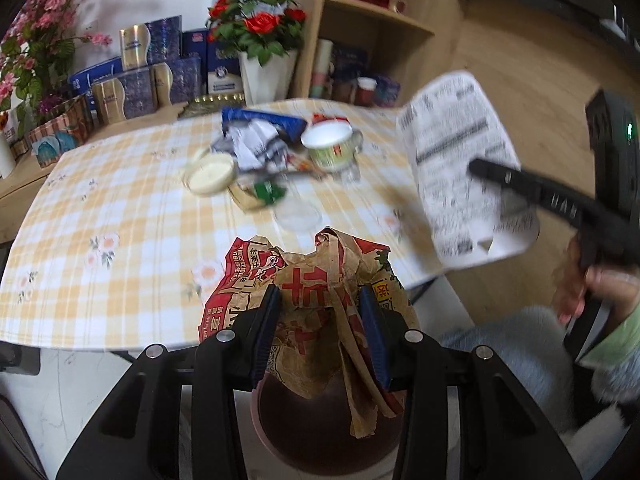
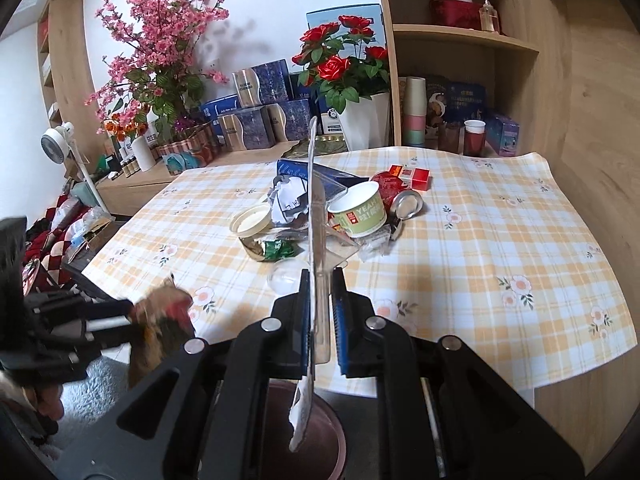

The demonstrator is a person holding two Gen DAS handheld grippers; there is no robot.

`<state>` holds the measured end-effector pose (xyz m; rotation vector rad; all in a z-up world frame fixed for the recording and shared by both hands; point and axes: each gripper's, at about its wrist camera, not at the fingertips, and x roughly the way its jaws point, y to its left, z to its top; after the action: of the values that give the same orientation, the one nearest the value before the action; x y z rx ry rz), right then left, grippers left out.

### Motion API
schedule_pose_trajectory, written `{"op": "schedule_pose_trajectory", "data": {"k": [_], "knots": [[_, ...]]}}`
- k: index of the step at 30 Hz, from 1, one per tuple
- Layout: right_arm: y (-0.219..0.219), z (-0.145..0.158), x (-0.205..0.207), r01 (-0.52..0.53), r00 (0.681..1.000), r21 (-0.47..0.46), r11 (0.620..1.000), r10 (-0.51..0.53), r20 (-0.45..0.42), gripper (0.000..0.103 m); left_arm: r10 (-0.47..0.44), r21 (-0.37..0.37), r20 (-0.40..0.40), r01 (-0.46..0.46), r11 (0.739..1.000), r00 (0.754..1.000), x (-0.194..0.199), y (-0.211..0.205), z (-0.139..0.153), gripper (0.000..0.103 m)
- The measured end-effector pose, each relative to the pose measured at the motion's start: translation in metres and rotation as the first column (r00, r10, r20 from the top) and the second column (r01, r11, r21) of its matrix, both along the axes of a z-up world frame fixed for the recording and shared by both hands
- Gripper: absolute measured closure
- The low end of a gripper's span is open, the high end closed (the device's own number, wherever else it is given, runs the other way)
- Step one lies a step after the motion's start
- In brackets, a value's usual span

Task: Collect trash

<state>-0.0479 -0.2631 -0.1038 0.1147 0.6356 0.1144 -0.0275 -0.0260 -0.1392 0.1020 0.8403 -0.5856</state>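
Spreading across both views is the worktop, covered in a yellow and white checked cloth with small flowers. Behind it stand a wooden shelf unit, a pot of red roses and a spray of pink blossoms.

Near the worktop's middle lies a heap of trash: a blue packet, crumpled white paper, a green and white paper cup tipped on its side, a cream round lid just left of the paper, a red box behind the cup, and a small green wrapper at the front.

Below the near edge of the worktop stands a dark reddish bin, seen in both views under the grippers.

The left gripper has its jaws clamped on a crumpled brown and red paper bag, which hangs over the bin's mouth. The right gripper has its jaws closed tight on a thin printed white sheet, seen edge-on in its own view; the sheet's lower end dangles above the bin. A hand in a green sleeve holds the right gripper.
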Motion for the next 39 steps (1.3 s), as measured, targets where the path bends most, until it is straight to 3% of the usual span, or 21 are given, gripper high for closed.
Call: {"op": "schedule_pose_trajectory", "data": {"k": [8, 9, 11, 17, 19, 21, 27, 34, 39], "knots": [[-0.005, -0.006, -0.010, 0.012, 1.000, 0.005, 1.000, -0.012, 0.004, 0.089, -0.028, 0.045, -0.140, 0.035, 0.998, 0.990, -0.010, -0.011, -0.057, 0.062], [-0.006, -0.008, -0.009, 0.011, 1.000, 0.007, 1.000, -0.011, 0.003, 0.089, -0.037, 0.048, -0.154, 0.045, 0.998, 0.987, -0.010, -0.013, -0.062, 0.074], [-0.005, -0.013, -0.008, 0.008, 1.000, 0.005, 1.000, -0.008, -0.002, 0.089, -0.056, 0.055, -0.195, 0.068, 0.996, 0.979, -0.007, -0.019, -0.073, 0.076], [-0.005, -0.027, -0.003, 0.001, 1.000, 0.010, 1.000, -0.001, -0.030, 0.089, -0.059, 0.066, -0.190, 0.073, 0.995, 0.980, -0.002, -0.025, -0.080, 0.076], [-0.005, -0.031, -0.003, -0.001, 0.999, 0.012, 1.000, 0.002, -0.037, 0.089, -0.051, 0.056, -0.165, 0.061, 0.997, 0.985, -0.001, -0.023, -0.074, 0.070], [-0.004, -0.034, -0.003, -0.006, 0.999, 0.015, 1.000, 0.006, -0.046, 0.089, -0.018, 0.053, -0.122, 0.024, 0.998, 0.992, 0.001, -0.018, -0.064, 0.048], [0.008, -0.045, -0.006, -0.041, 0.996, 0.016, 0.999, 0.042, -0.076, 0.089, 0.110, 0.054, 0.053, -0.113, 0.992, 0.993, 0.004, 0.005, -0.027, 0.016], [0.034, -0.057, -0.015, -0.128, 0.984, 0.029, 0.991, 0.131, -0.125, 0.089, 0.230, 0.088, 0.186, -0.250, 0.964, 0.955, 0.006, 0.032, 0.003, 0.006], [0.057, -0.072, -0.023, -0.203, 0.960, 0.037, 0.979, 0.206, -0.188, 0.089, 0.292, 0.084, 0.215, -0.315, 0.945, 0.932, 0.003, 0.055, 0.010, 0.006]]}}
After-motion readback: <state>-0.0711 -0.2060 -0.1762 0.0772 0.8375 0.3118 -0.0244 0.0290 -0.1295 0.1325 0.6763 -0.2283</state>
